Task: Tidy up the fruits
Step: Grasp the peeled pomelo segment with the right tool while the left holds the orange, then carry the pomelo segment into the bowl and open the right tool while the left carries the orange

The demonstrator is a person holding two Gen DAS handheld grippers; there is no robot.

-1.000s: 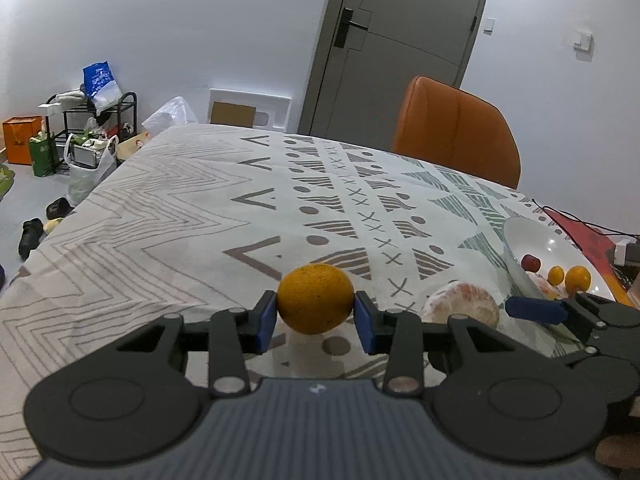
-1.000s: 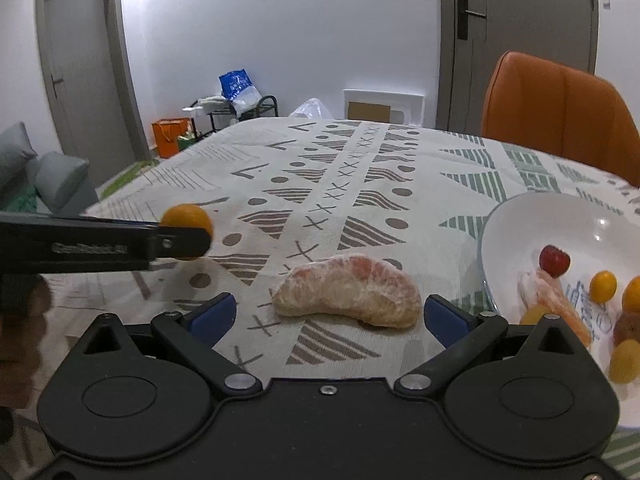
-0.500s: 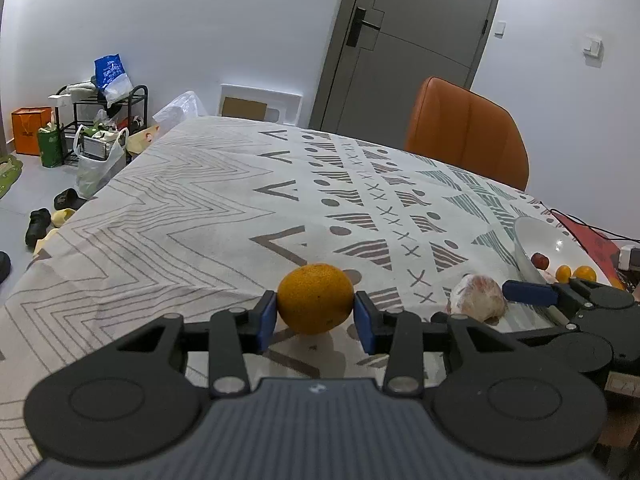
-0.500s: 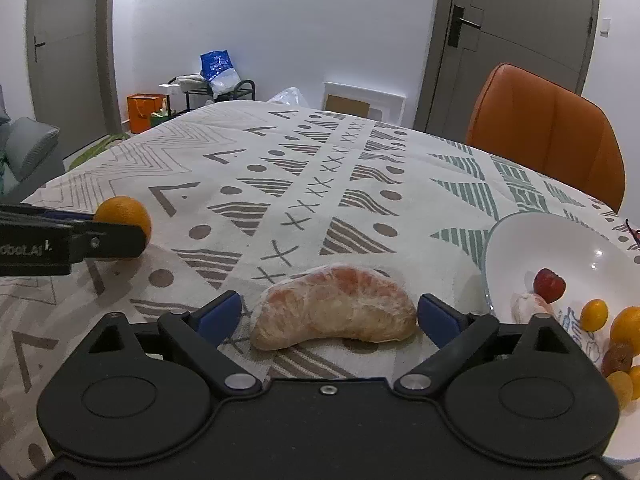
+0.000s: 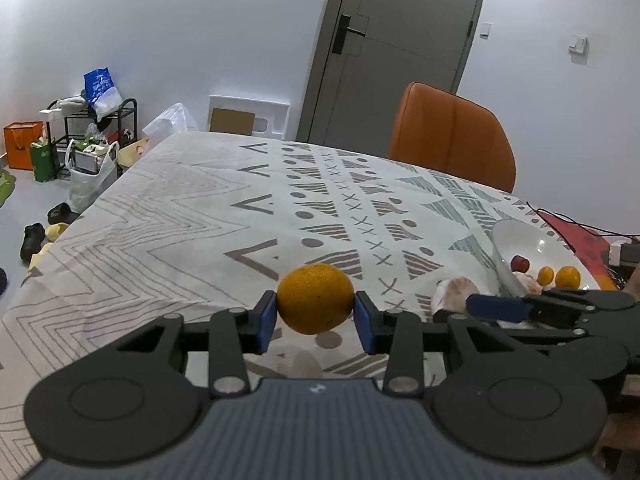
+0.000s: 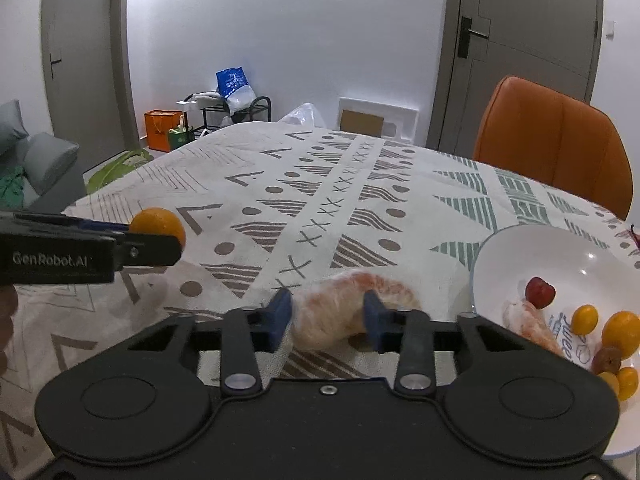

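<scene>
We saw the peeled citrus segment (image 6: 340, 312) lying on the patterned cloth of the bench (image 6: 280, 200), with the right gripper (image 6: 327, 322) tilted down over it. Its blue fingers (image 6: 278, 318) had just been closing and now pressed on the segment from both sides. At about three o'clock from the segment sat the white bowl (image 6: 504, 248), holding a red cherry (image 6: 540, 293), small yellow and orange fruits and another peeled piece.

At about nine o'clock from the segment, the left gripper (image 5: 315, 318) pointed downward too, its fingers (image 5: 266, 320) clamped on a whole orange (image 5: 315, 304) held just above the cloth. In the left wrist view the right gripper (image 5: 496, 308) reached in from three o'clock, near the bowl (image 5: 520, 236).

Beyond the bench, at one o'clock, stood an orange chair (image 5: 452, 136) before a grey door (image 5: 400, 40). At ten o'clock a black rack (image 5: 100, 128) with bags stood against the white wall, and shoes lay on the floor.
</scene>
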